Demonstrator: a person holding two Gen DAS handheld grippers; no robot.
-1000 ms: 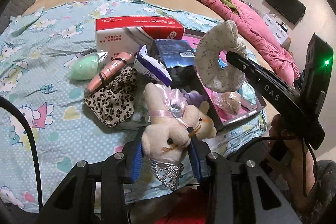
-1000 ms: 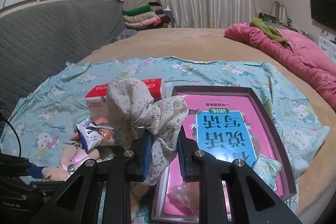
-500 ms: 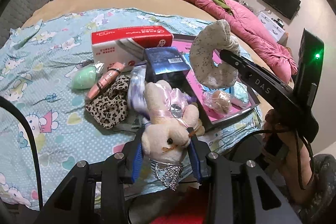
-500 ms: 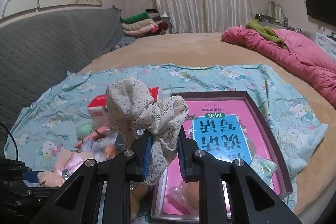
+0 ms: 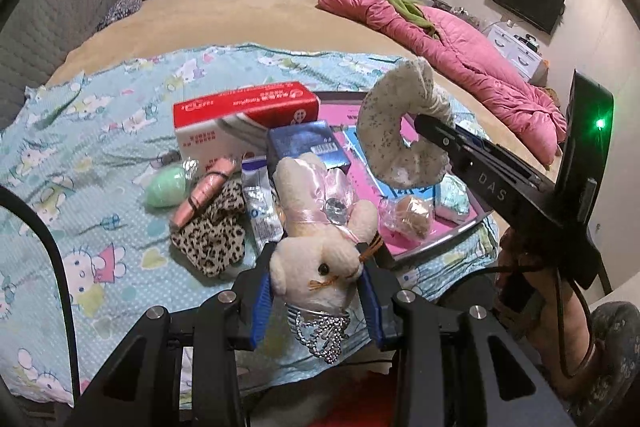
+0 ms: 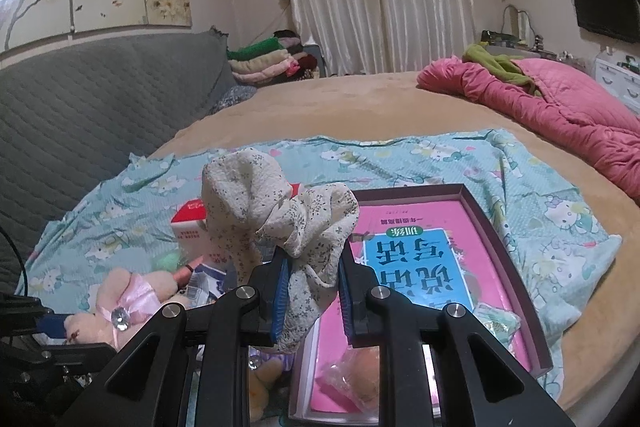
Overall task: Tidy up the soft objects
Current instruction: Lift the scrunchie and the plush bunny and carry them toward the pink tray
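Note:
My left gripper (image 5: pixel 316 301) is shut on a cream plush rabbit (image 5: pixel 316 227) in a pink dress, held by its head above the blue cartoon-print cloth (image 5: pixel 92 155). The right gripper (image 6: pixel 312 293) is shut on a cream floral scrunchie (image 6: pixel 276 211), which hangs over the pink-lined tray (image 6: pixel 516 259). In the left wrist view the scrunchie (image 5: pixel 400 131) curls around the right gripper's black finger (image 5: pixel 448 135). The rabbit (image 6: pixel 120 303) shows at the lower left of the right wrist view. A leopard-print soft piece (image 5: pixel 212 231) lies on the cloth.
A red and white box (image 5: pixel 240 123), a blue box (image 5: pixel 308 147), a green egg (image 5: pixel 166 185), a pink tube (image 5: pixel 204 193) and a foil packet (image 5: pixel 260 203) lie clustered. The tray holds a pink and blue book (image 6: pixel 416 267) and wrapped snacks (image 5: pixel 408 215). A pink quilt (image 6: pixel 552 119) lies far right.
Both grippers have risen a little with their loads; the rabbit's body has lifted off the pile. The items on the cloth look farther below. The grips are unchanged.

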